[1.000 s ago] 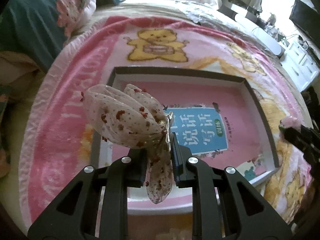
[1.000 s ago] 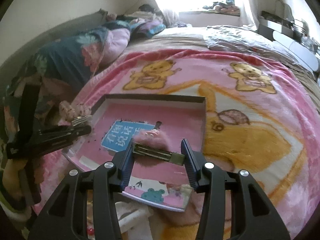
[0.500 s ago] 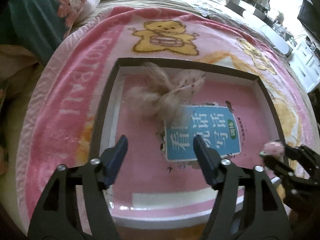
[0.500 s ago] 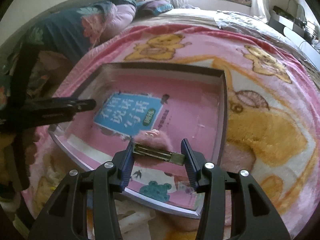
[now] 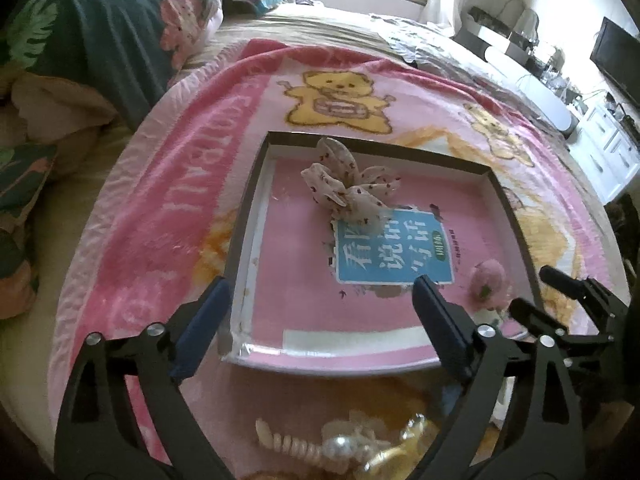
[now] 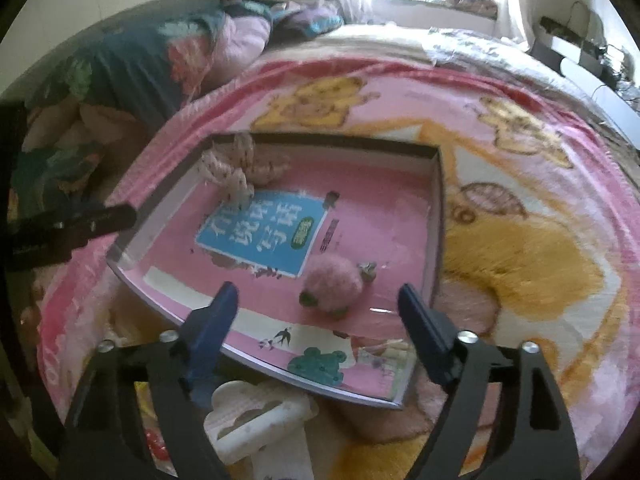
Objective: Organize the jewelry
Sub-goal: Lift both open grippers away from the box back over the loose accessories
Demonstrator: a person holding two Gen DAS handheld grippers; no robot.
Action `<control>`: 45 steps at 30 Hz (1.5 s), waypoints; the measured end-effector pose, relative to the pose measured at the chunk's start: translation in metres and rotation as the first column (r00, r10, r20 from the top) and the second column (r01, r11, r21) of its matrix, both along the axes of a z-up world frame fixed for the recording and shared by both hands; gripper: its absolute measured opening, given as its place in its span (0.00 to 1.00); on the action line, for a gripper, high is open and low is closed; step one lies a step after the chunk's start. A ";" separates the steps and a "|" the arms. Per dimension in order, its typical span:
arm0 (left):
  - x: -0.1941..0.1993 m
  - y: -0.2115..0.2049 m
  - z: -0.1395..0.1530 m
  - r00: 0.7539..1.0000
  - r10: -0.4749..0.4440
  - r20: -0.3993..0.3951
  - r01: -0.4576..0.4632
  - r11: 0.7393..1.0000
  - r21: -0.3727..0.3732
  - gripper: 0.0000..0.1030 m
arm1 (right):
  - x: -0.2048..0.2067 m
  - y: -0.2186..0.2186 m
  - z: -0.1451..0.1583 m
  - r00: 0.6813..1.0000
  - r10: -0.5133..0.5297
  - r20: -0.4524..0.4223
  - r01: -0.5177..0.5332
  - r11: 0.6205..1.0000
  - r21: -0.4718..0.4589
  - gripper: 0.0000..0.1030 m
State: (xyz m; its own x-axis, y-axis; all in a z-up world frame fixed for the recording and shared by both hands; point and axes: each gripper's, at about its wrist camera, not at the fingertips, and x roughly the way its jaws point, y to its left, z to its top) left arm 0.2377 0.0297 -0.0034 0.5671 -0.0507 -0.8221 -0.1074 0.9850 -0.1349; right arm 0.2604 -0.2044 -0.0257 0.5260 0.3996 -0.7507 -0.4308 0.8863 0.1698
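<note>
Left view: the left gripper (image 5: 320, 312) has just been opening, jaws wide and empty; the gauzy speckled bow (image 5: 348, 188) lies ahead of it in the tray (image 5: 240, 248). Pearly, gold pieces (image 5: 352, 448) wait just beneath, likely next.

Right view: the right gripper (image 6: 316, 312) has just been opening too, nothing between its jaws; the fluffy pink pompom (image 6: 334, 286) rests just ahead in the tray. A white plastic clip (image 6: 256, 420) lies below.
</note>
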 end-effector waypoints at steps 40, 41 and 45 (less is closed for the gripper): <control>-0.134 0.004 0.076 0.982 -0.024 0.187 0.042 0.995 -0.090 0.91 | -0.154 -0.069 0.119 0.965 -0.131 0.227 0.100 0.985 0.144 0.94; -0.137 0.005 0.076 0.982 -0.025 0.187 0.042 0.995 -0.091 0.91 | -0.155 -0.068 0.120 0.965 -0.125 0.229 0.094 0.985 0.142 0.94; -0.144 0.006 0.070 0.984 -0.027 0.174 0.045 0.994 -0.098 0.91 | -0.163 -0.063 0.116 0.968 -0.105 0.227 0.077 0.989 0.126 0.94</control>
State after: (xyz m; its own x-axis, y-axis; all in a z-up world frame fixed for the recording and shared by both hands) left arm 0.0932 0.0358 0.0671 0.6957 -0.1515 -0.7022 -0.0385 0.9682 -0.2471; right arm 0.0970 -0.2676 0.0901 0.7186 0.4188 -0.5551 -0.3890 0.9038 0.1784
